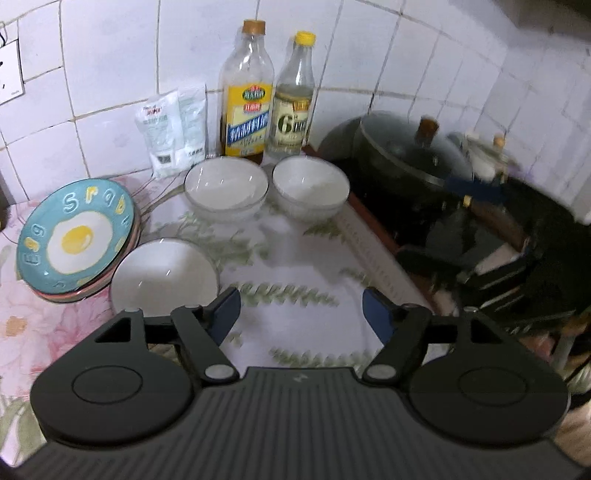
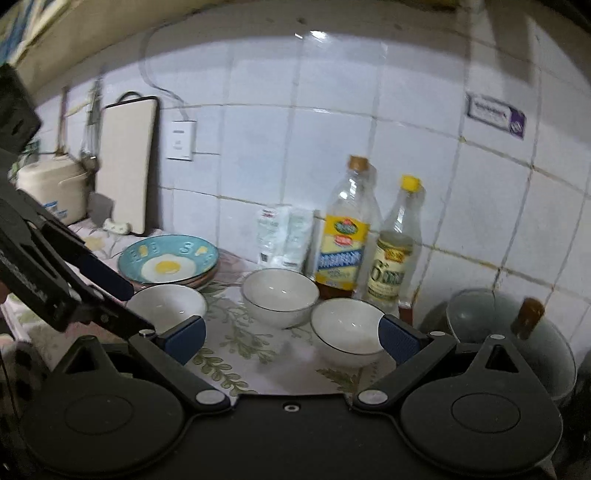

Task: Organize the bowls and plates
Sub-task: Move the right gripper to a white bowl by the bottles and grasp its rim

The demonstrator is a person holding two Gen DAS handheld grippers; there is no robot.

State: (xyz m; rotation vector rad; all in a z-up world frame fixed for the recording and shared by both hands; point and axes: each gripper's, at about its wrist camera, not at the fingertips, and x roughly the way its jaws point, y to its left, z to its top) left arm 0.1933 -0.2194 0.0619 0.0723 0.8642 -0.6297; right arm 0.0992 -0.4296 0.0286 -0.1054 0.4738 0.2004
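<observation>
now we hold both jaws wide and empty: left hand-held gripper (image 1: 301,308), right hand-held gripper (image 2: 291,338). three white bowls (image 1: 226,188) sit on the tabletop (image 1: 295,266) beside the egg-print plates (image 1: 75,236).

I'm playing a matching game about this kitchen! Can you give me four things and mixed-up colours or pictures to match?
Things:
1. plate
2. left bottle cap
3. right bottle cap
4. bowl

Colours or pictures:
A. bright yellow
B. white, dark rim
C. blue with a fried egg
D. tan brown

Pairs: 1-C, 2-D, 3-A, 4-B
</observation>
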